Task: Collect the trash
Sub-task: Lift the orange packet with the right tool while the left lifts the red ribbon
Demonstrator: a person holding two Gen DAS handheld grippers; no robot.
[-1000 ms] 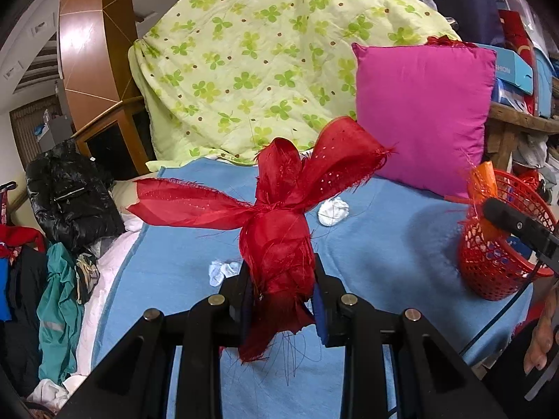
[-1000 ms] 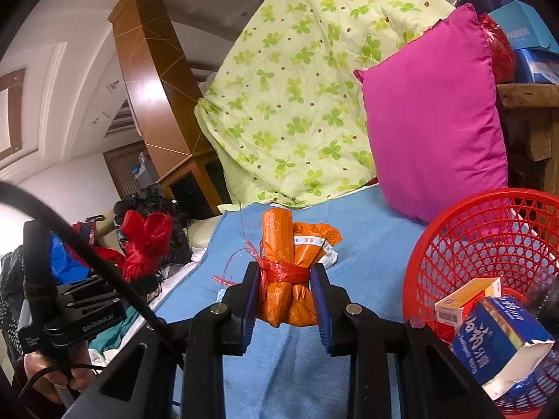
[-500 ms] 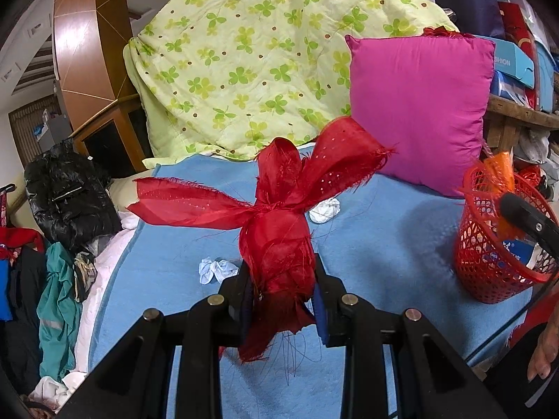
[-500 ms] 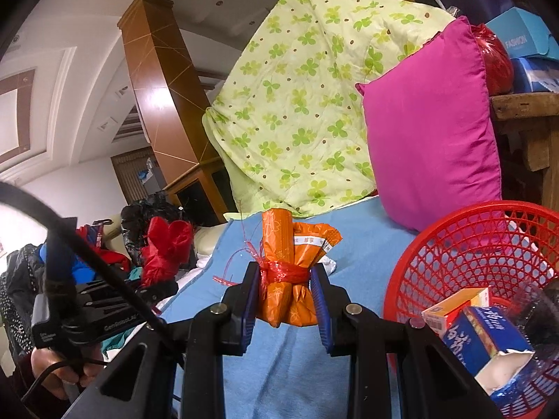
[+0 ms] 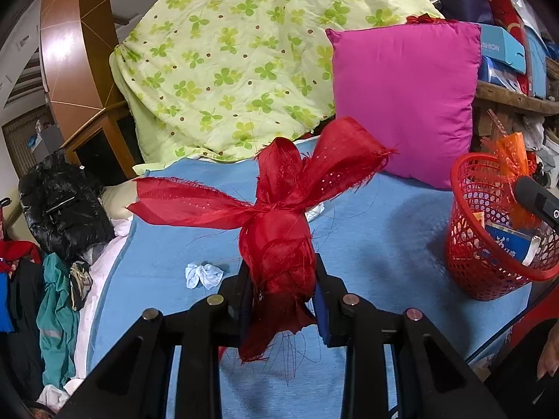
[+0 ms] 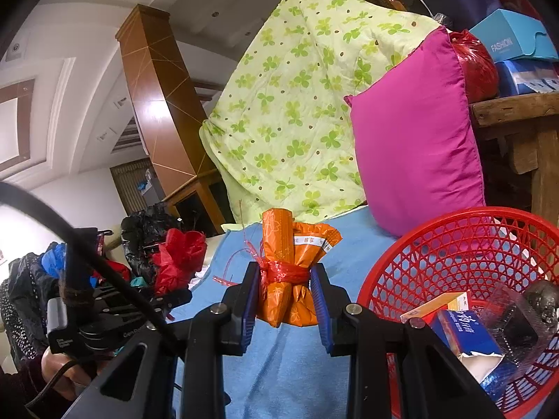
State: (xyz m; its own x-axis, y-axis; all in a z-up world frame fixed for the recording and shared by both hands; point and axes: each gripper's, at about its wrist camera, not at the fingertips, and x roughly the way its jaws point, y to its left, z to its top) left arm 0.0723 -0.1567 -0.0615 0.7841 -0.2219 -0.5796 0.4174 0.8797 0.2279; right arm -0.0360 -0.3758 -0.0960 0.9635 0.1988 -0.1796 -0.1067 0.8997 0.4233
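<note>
While a green clover-print quilt [image 5: 244, 63] is heaped at the back, a blue bed cover [image 5: 377, 244] spreads out below it, with a magenta pillow [image 5: 405, 101] propped upright against the quilt's right side. At the cover's right edge stands a red mesh basket [image 6: 450, 255] holding a blue box [image 6: 464, 331] and an orange-and-white carton [image 6: 440, 305]. The left gripper [image 5: 281, 300] is clamped on a knotted red fabric bundle [image 5: 276, 241] — held above the cover, its frayed tails spreading left and right. The right gripper [image 6: 284, 296] pinches an orange wrapper bundle [image 6: 290, 265] tied with red string, raised just left of the basket. Smallest — a crumpled white tissue [image 5: 204, 274] lies on the cover near the left gripper.
</note>
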